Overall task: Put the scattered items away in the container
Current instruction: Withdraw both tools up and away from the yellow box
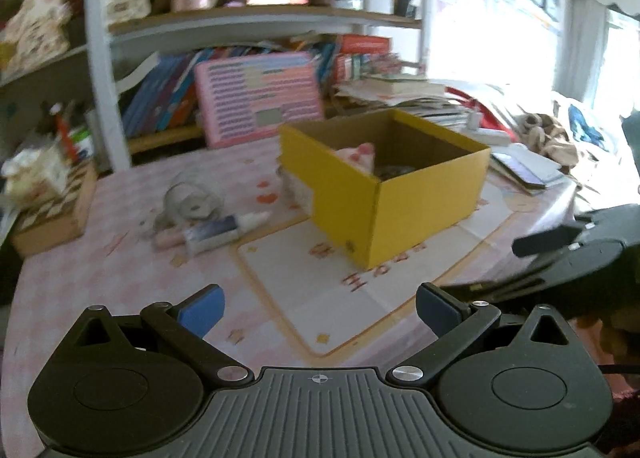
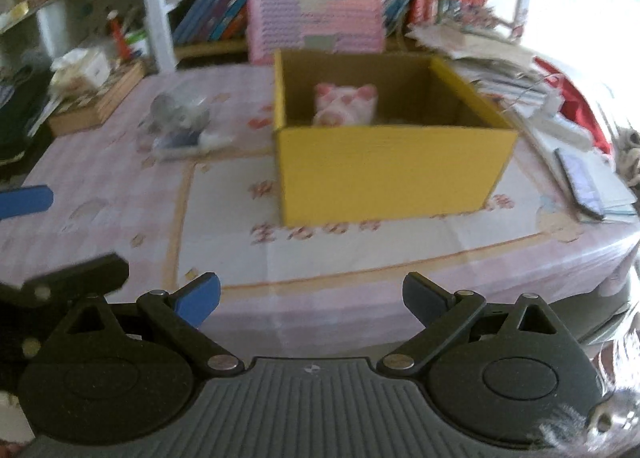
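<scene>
Left wrist: claw (image 1: 320, 312) spread, empty.

Yellow box (image 2: 384, 174) — pink checked tablecloth (image 2: 104, 186)

Box (image 2: 384, 174) mid-table (image 2: 120, 194); plush toy (image 2: 346, 104) in it; tube (image 1: 224, 232) & tape roll (image 1: 192, 202) left of box.

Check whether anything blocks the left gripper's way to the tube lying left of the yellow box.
Nothing visible does. The left gripper is open and empty, and only bare tablecloth lies between it and the tube. The yellow box sits off to the right, clear of that path.
</scene>
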`<action>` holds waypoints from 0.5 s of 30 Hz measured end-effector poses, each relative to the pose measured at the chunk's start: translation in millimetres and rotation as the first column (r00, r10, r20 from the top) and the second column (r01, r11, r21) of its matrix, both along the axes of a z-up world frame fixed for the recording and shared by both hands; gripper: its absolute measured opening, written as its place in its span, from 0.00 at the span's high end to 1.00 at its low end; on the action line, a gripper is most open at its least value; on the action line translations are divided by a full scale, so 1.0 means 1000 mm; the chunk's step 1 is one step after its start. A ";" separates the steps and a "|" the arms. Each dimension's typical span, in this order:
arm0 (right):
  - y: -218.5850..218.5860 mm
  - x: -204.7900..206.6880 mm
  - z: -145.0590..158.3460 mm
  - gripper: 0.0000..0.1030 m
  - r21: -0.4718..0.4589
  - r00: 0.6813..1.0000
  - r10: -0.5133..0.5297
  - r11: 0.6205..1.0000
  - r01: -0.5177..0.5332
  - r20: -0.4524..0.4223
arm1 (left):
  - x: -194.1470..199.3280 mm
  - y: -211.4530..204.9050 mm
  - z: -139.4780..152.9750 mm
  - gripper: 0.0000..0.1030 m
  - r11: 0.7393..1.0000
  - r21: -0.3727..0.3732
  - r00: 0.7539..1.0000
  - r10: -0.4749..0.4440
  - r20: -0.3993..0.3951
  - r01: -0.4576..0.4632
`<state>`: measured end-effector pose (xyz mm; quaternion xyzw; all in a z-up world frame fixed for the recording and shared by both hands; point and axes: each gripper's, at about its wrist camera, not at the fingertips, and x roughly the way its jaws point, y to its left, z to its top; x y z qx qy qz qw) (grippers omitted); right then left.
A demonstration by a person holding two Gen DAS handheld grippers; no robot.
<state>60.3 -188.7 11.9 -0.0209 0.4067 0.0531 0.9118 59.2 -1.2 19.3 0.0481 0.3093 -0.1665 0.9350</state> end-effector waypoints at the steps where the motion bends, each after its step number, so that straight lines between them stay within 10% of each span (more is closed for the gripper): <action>1: 0.004 0.000 -0.002 0.04 0.002 1.000 0.012 1.000 -0.012 -0.009 | -0.001 0.004 -0.001 0.00 1.000 0.000 1.000 0.019 -0.008 -0.019; 15: 0.049 -0.003 -0.002 0.06 0.026 0.989 0.150 0.988 -0.150 0.008 | -0.018 0.044 -0.006 0.00 0.988 0.019 0.987 0.155 -0.052 -0.154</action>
